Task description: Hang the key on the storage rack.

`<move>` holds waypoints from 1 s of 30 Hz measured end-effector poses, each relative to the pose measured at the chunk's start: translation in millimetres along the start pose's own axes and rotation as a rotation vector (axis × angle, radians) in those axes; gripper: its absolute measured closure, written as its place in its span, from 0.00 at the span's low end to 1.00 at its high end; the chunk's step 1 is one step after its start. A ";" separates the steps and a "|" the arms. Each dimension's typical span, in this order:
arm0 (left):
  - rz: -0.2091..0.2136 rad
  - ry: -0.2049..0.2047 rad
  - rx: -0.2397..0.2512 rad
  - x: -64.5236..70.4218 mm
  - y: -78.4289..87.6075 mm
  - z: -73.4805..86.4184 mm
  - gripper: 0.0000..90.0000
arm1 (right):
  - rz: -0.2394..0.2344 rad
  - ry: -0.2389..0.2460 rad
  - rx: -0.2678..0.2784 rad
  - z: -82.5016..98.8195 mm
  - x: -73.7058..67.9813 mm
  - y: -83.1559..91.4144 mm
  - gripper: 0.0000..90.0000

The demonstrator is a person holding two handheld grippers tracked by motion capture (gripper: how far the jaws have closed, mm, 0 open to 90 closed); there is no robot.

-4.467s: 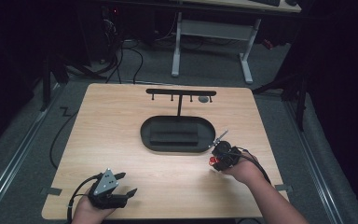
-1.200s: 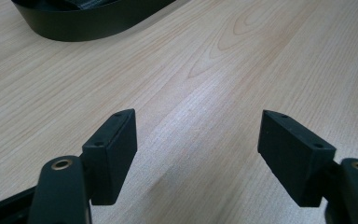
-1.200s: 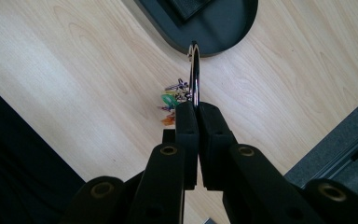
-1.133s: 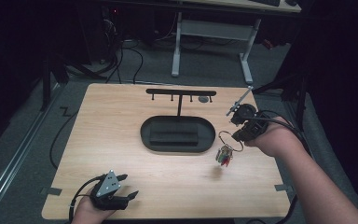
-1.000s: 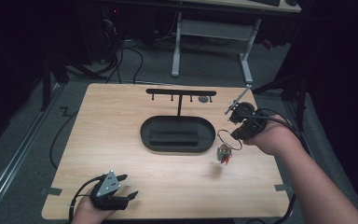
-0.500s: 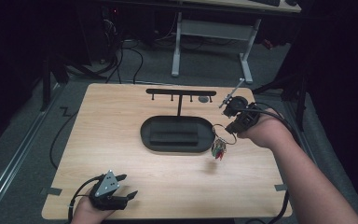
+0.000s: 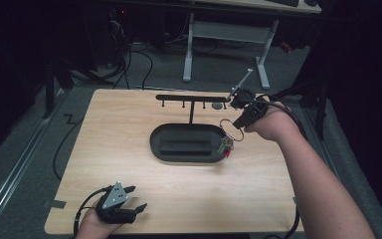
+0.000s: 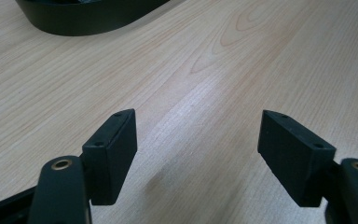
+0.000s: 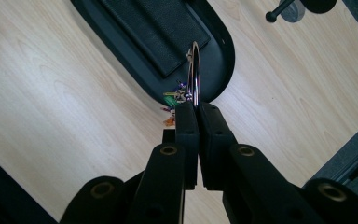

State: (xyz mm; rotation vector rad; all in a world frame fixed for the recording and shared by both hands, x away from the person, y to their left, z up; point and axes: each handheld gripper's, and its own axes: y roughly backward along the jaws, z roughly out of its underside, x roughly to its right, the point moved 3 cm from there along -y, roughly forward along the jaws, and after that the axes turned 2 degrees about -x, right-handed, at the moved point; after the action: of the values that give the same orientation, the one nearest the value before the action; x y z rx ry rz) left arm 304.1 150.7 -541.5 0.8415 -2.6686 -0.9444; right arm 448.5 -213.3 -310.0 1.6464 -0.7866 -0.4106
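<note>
- Keyring (image 9: pixel 194 70) hangs at centre right of the high view, pinched in the closed right hand-held gripper (image 9: pixel 198 108), above the black tray (image 7: pixel 154 144) edge.
- Hanging on the rack (image 7: pixel 191 97), probably on a peg, remains; left hand-held gripper (image 8: pixel 198 140) gapes empty.

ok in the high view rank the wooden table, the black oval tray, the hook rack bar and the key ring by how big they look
1. wooden table
2. black oval tray
3. hook rack bar, narrower than the tray and far thinner
4. key ring, held in the right gripper, raised nearer the camera yet clearly the smallest
</note>
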 end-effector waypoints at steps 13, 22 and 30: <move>-0.003 -0.004 -0.012 0.6 1.5 2.1 0.32 | 0.000 -0.042 0.029 -23.2 19.4 -13.6 0.98; -0.003 -0.002 -0.018 -0.7 1.5 4.1 0.32 | -0.003 -0.071 0.031 -32.4 34.2 -28.1 0.98; -0.003 0.000 -0.017 -0.8 1.4 5.0 0.32 | 0.004 -0.076 0.014 -38.7 46.3 -35.9 0.98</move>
State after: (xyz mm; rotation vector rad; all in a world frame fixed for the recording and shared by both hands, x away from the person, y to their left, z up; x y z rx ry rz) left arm 302.4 154.7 -544.5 0.8416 -2.6561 -0.9665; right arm 516.3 -214.9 -328.5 1.6503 -0.8514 -0.4683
